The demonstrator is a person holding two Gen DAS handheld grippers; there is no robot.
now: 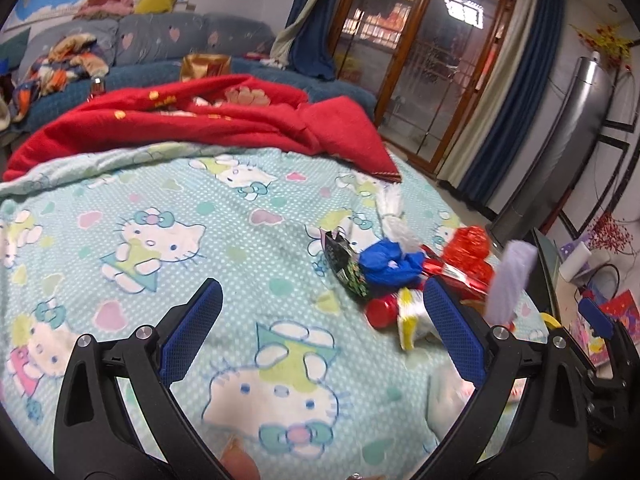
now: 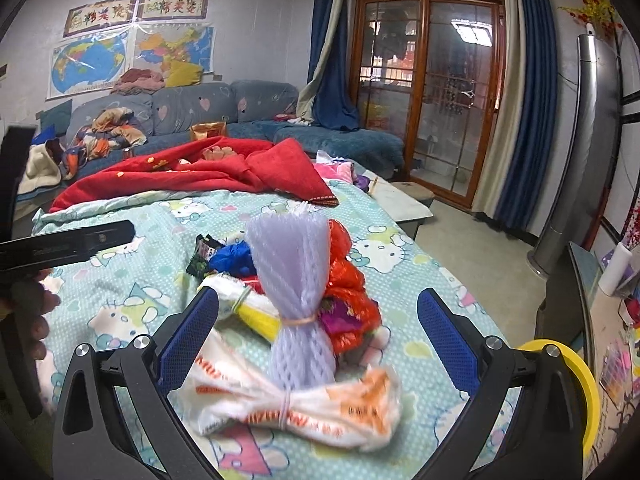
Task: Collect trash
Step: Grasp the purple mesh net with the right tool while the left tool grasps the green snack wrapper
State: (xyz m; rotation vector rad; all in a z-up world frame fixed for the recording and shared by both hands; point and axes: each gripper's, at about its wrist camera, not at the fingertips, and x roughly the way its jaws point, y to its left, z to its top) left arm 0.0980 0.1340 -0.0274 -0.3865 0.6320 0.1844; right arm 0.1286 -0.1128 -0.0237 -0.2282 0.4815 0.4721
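Observation:
A pile of trash lies on the Hello Kitty bedsheet (image 1: 240,240). It holds a lilac foam net (image 2: 296,300), a white and orange bag tied in the middle (image 2: 296,404), red plastic (image 2: 348,292), a blue bag (image 1: 390,266), a dark green wrapper (image 1: 346,266) and a yellow and white wrapper (image 1: 408,316). My right gripper (image 2: 318,336) is open, with the foam net and the white bag between its fingers, not pinched. My left gripper (image 1: 320,320) is open and empty over the sheet, left of the pile. The foam net also shows blurred in the left wrist view (image 1: 512,280).
A red blanket (image 1: 200,120) lies bunched at the far end of the bed, with a blue sofa (image 2: 248,112) behind it. A yellow rim (image 2: 580,380) shows at the right gripper's side. A glass door (image 2: 432,92) and a low table (image 2: 404,200) stand to the right.

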